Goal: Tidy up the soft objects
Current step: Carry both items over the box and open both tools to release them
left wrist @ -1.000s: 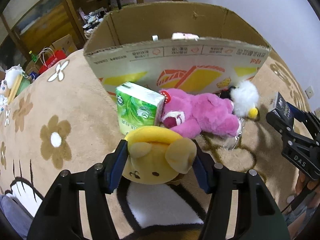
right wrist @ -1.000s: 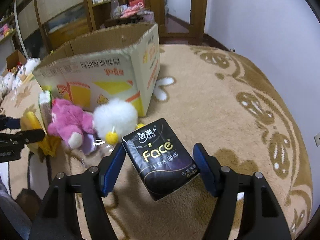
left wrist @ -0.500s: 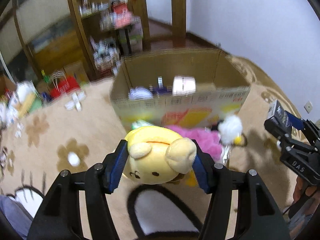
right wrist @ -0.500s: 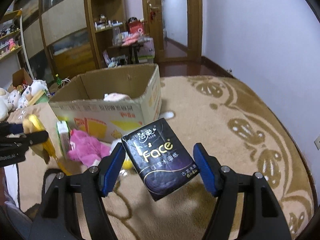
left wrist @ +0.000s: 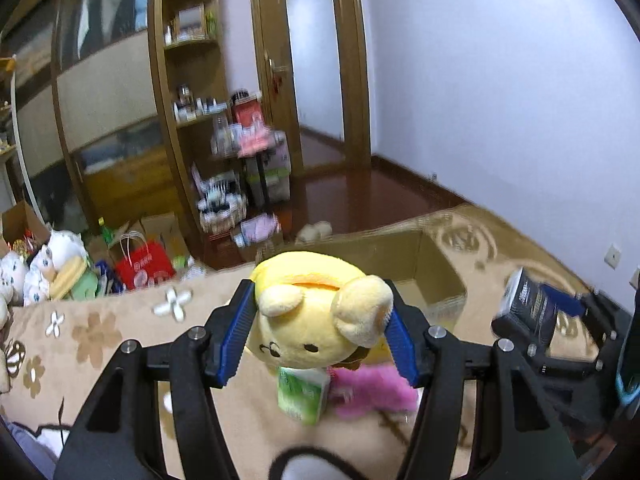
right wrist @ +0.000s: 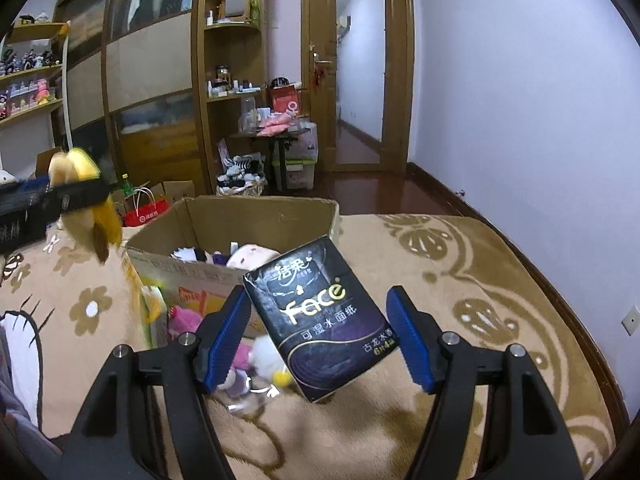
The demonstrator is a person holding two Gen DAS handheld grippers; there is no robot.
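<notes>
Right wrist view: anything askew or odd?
Yes. The black tissue pack sits tilted in the right gripper, held cornerwise rather than square to the pads. A pink plush and white fluffy toy lie on the carpet outside the cardboard box.

Plush toys [right wrist: 240,354] before cardboard box [right wrist: 256,216]; tissue pack [left wrist: 303,394] beside them.

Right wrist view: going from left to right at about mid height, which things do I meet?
Yellow plush bear in the left gripper → cardboard box → black tissue pack in the right gripper.
</notes>
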